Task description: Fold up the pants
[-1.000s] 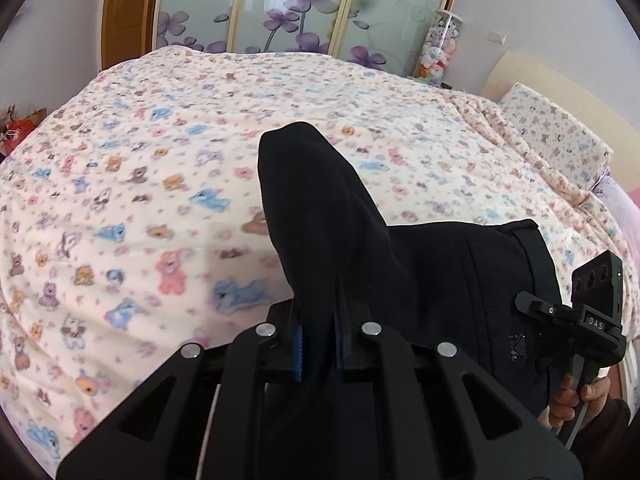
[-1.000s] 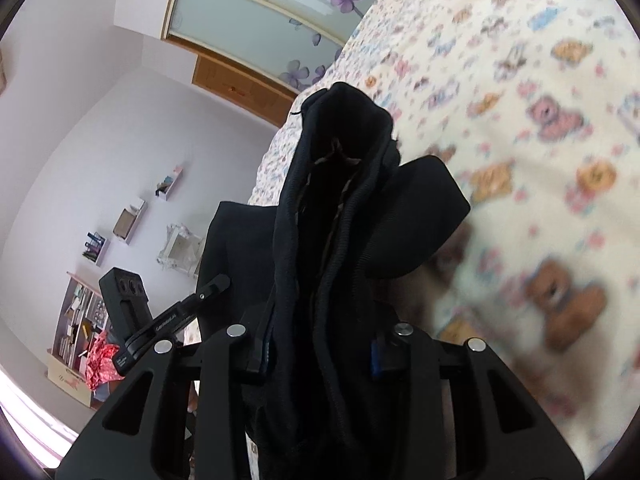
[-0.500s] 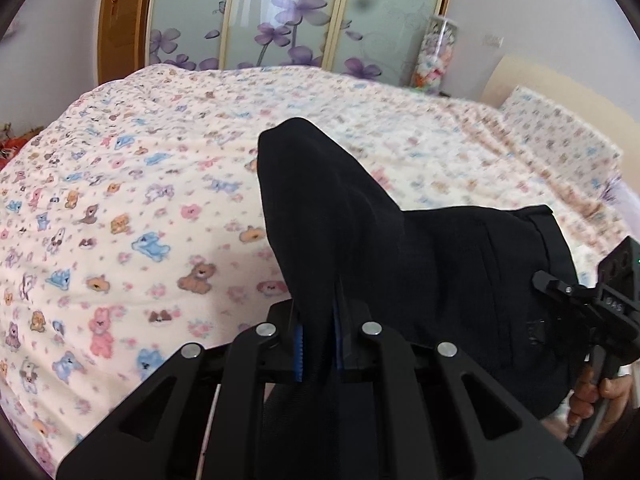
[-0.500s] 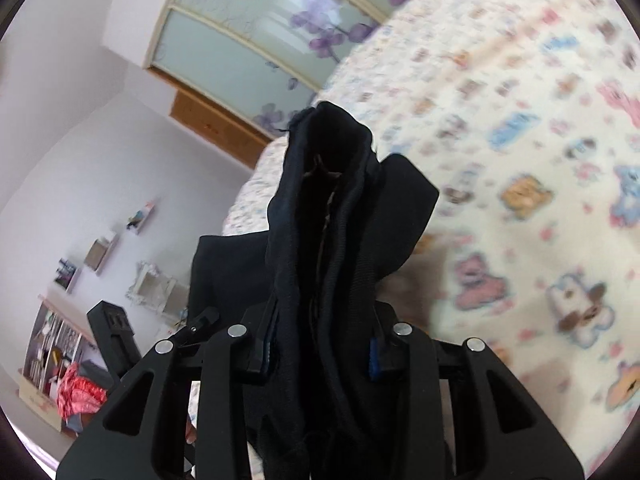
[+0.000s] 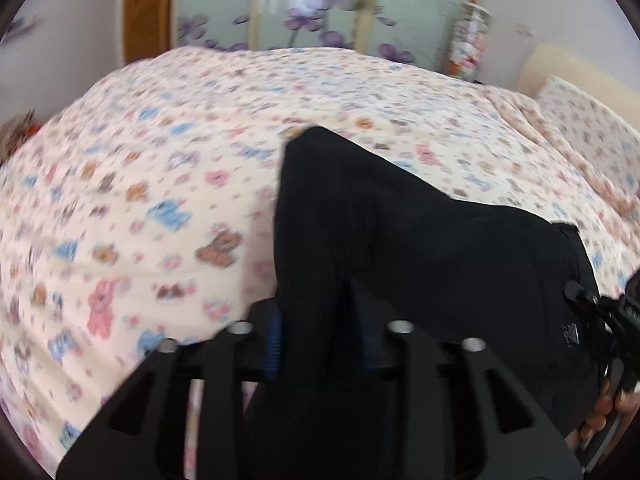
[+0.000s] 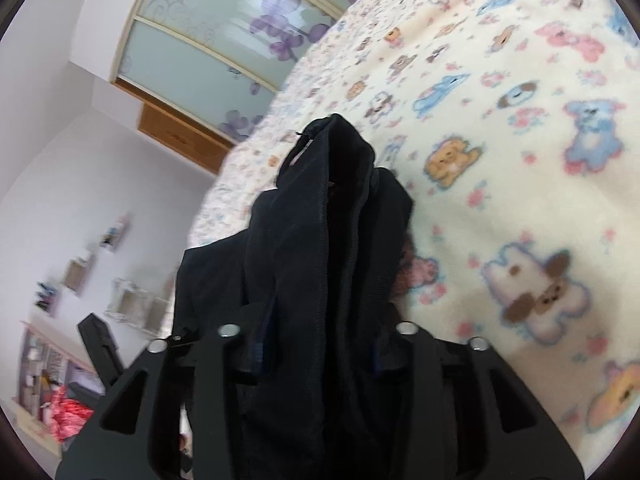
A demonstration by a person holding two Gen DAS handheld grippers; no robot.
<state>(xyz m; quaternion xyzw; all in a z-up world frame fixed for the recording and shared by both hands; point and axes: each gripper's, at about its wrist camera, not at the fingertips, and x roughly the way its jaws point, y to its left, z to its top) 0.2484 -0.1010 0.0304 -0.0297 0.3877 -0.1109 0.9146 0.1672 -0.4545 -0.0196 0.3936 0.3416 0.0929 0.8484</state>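
The black pants (image 5: 420,248) hang between my two grippers above the bed. My left gripper (image 5: 320,344) is shut on a bunched edge of the pants, which stands up between its jaws. My right gripper (image 6: 316,344) is shut on a thick wad of the pants (image 6: 332,220), with several layers sticking up past the fingers. In the left wrist view the right gripper (image 5: 612,320) shows at the right edge, at the far end of the cloth. In the right wrist view the left gripper (image 6: 100,344) shows at the lower left.
The bed (image 5: 160,168) has a cream blanket with a teddy-bear print (image 6: 520,160) and fills most of both views. A pillow (image 5: 592,128) lies at the right by the headboard. Sliding wardrobe doors with purple flowers (image 5: 320,8) stand behind the bed. Wall shelves (image 6: 76,276) are at the left.
Both grippers have moved with the pants over the bed, and the views are blurred by the motion. The right gripper has come lower and nearer to the blanket. Both grips are unchanged.
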